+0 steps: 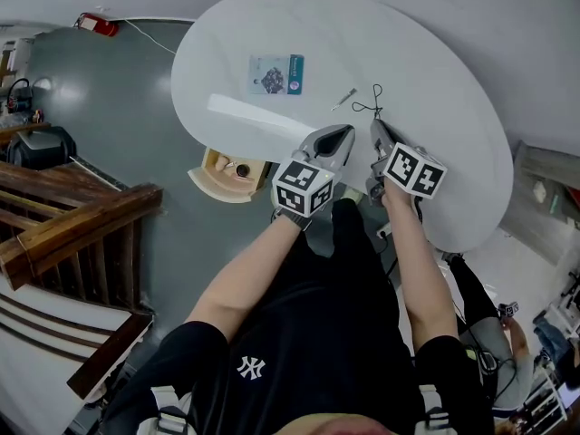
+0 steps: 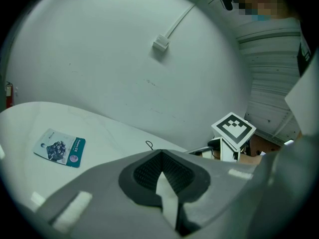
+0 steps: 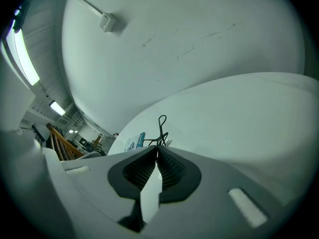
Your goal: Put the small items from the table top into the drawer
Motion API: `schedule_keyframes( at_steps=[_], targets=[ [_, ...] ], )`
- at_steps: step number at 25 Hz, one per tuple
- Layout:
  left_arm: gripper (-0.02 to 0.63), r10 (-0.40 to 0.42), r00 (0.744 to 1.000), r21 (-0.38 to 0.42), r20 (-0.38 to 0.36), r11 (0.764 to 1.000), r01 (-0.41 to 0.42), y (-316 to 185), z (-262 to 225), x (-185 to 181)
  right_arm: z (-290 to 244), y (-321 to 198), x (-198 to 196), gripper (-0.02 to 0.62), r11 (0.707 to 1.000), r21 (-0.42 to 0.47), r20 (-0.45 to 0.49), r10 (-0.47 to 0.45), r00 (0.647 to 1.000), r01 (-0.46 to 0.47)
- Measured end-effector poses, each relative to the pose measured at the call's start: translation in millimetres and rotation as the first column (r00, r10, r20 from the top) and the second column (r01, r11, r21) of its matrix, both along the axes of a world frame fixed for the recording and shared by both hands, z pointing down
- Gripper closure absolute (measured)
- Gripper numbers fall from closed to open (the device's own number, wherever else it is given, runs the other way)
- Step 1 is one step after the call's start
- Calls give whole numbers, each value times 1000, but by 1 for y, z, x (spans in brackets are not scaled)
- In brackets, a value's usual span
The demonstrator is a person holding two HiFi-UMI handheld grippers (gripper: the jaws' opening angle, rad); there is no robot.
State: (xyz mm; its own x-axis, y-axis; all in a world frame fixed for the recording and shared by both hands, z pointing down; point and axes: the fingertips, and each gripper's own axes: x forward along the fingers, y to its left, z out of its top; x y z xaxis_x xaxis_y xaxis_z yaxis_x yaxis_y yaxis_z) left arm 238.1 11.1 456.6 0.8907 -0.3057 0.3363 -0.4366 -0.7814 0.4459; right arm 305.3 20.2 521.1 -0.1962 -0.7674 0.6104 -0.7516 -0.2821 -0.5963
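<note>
On the white oval table (image 1: 435, 80) lie a teal-edged printed packet (image 1: 275, 74) and a small silvery pin-like piece (image 1: 344, 99). A thin black wire loop (image 1: 369, 106) sticks out past the tips of my right gripper (image 1: 377, 127). In the right gripper view the jaws of my right gripper (image 3: 157, 149) are shut on the foot of this wire loop (image 3: 161, 129). My left gripper (image 1: 343, 132) hovers just left of it, shut with nothing between its jaws (image 2: 160, 153). The left gripper view also shows the packet (image 2: 60, 147) at the left.
An open wooden drawer (image 1: 220, 186) juts out below the table's near left edge, with a small round thing (image 1: 242, 169) inside. A pale strip (image 1: 258, 116) lies across the table near that edge. A wooden railing (image 1: 63, 234) stands to the left.
</note>
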Motion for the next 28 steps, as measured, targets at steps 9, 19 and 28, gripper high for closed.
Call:
schedule_keyframes(
  at_steps=[9,19,28],
  targets=[
    [606,-15,1000,27,-18,1000,15,8,-21,-42,-32,7,-50,555,998,60,23,-33,999,32],
    [606,-94,995,56,-26,994,95,4,-36,-113,-56,-2,-130,555,985,113,28,-134,991,130],
    [606,-185,982,71,-26,980,187,-9,-40,-183,-65,-18,-205,555,963,135,34,-239,971,232]
  ],
)
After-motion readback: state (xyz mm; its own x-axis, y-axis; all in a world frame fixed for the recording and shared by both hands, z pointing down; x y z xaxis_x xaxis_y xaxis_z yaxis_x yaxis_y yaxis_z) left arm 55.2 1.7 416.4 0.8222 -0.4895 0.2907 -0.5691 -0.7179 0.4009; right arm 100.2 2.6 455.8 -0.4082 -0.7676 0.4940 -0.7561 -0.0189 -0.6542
